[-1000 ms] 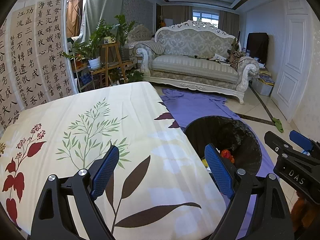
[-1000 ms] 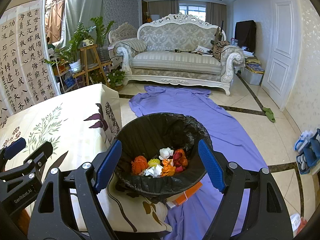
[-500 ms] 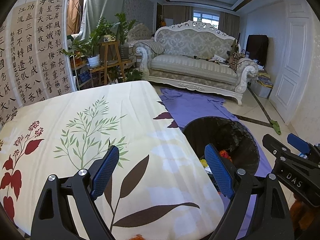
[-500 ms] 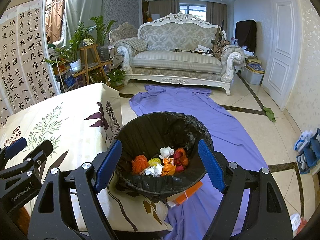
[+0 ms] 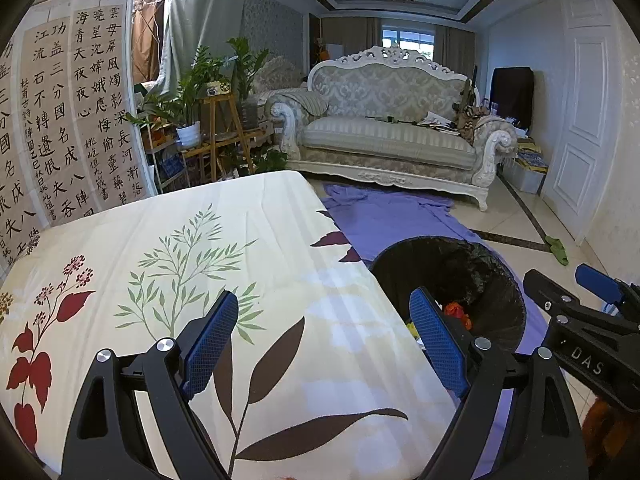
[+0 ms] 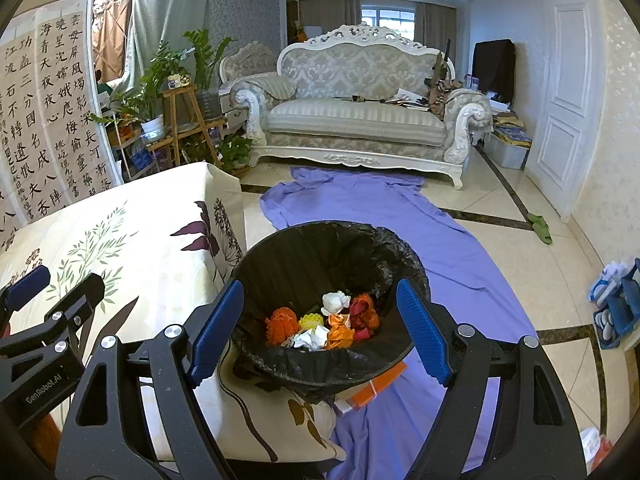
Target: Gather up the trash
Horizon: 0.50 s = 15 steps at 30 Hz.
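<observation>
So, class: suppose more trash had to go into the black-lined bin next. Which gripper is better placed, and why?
Right. The right gripper hangs open directly above the bin, framing the crumpled trash inside. The left gripper is open over the floral tablecloth, beside the bin.

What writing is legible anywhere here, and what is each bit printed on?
"DAS": on the right tongs, seen from the left camera.
"GenRobot.AI": on the left tongs, seen from the right camera.
Chinese calligraphy in columns, including "功盖三分國": on the wall scrolls; the smaller columns are too fine to read.
</observation>
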Available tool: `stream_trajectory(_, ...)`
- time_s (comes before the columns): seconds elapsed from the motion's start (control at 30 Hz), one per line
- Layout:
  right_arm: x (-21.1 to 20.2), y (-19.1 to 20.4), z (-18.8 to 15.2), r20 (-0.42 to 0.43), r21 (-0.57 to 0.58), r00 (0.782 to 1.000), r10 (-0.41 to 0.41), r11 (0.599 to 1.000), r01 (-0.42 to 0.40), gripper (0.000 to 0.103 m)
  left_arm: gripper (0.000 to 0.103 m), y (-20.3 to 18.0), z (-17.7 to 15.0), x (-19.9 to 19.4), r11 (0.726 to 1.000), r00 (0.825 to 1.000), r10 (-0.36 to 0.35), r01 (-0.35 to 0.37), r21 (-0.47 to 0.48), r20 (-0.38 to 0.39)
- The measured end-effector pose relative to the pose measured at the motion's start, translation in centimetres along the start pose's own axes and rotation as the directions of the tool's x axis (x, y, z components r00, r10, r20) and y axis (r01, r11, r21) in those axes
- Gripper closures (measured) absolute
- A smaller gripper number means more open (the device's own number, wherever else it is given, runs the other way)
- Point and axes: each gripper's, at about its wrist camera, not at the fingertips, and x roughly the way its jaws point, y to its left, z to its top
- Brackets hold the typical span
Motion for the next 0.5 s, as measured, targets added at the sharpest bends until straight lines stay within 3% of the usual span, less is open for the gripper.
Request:
stream_trajectory(0.33,0.8,1.9,-0.6,-0.022,-0.029,0.999,0.023,0.999,-0.023,0.026,0.018,3.1,-0.2,1.2,0.998,0.998,0.027,-0.031,-0.064,-0.054)
stream_trajectory(0.5,1.7,4.9,-0.4,-0.049,-0.081,0.997,0.065,0.994,-0.068,0.026,0.018,6.3,-0.9,2.2,0.994,0.994,0.056,-0.065,-0.091,-0.099)
